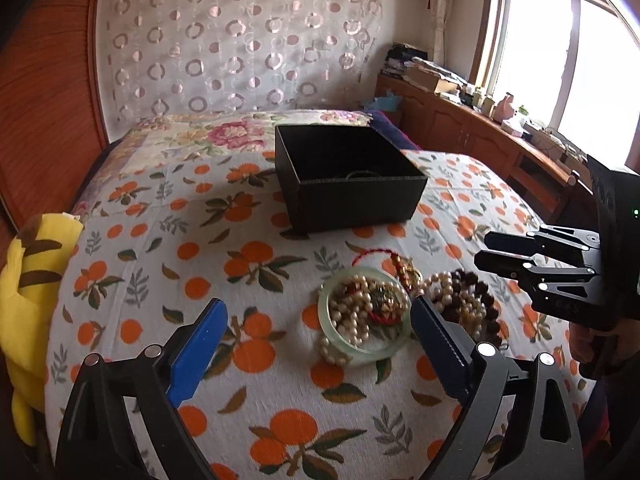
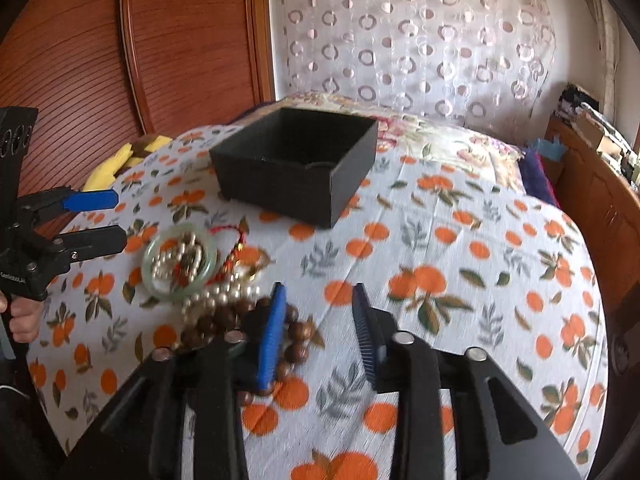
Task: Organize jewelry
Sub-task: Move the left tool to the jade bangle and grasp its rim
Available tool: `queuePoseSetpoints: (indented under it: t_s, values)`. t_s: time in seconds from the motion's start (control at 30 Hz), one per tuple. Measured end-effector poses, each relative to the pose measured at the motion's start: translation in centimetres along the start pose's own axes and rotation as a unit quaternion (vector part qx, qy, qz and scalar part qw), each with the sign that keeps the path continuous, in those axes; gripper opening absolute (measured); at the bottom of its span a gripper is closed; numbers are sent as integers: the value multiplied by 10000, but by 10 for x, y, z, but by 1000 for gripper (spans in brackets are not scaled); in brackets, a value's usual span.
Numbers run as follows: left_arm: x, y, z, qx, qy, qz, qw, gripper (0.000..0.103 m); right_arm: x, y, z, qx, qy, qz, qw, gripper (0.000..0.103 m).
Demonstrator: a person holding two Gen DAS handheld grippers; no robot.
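Jewelry pile (image 1: 384, 304) on bedspread; both hand-held grippers tilted down, jaws apart, empty.

Daylight enters through the overexposed window (image 1: 560, 52), its panes washed white. The box (image 1: 348, 176) casts a soft shadow leftward on the bedspread (image 1: 160, 264). Fisheye curvature bends both views' edges; the right wrist view shows motion blur.

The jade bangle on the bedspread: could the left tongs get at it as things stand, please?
Probably yes: the left tongs stand open just short of the jade bangle, with nothing between; only pearls lie inside it.
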State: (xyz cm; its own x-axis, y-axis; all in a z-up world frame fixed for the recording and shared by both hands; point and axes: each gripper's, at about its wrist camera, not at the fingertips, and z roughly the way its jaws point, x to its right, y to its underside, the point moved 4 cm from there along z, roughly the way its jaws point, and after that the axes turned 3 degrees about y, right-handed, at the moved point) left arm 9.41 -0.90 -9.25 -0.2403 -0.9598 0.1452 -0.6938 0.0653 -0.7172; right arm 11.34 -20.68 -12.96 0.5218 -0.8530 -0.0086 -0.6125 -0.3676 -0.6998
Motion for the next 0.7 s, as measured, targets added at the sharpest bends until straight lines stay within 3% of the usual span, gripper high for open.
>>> queuePoseSetpoints:
  t_s: [0.13,0.17,0.27,0.7]
  values:
    - [4,7,6,-114,-11,60,9999,89,-3,6,6,-143,-14,-111,9998,35]
    - [5,8,8,-152,-6,80,9999,89,-4,8,7,-198,-17,-123,9997,25]
    - [11,12,12,-239,15,182,9995,89,-5,12,9,-282,-119,-143,9994,14]
    - [24,16,43,-676,-75,498,9964,89,-8,14,7,-268,11,-264,9993,15]
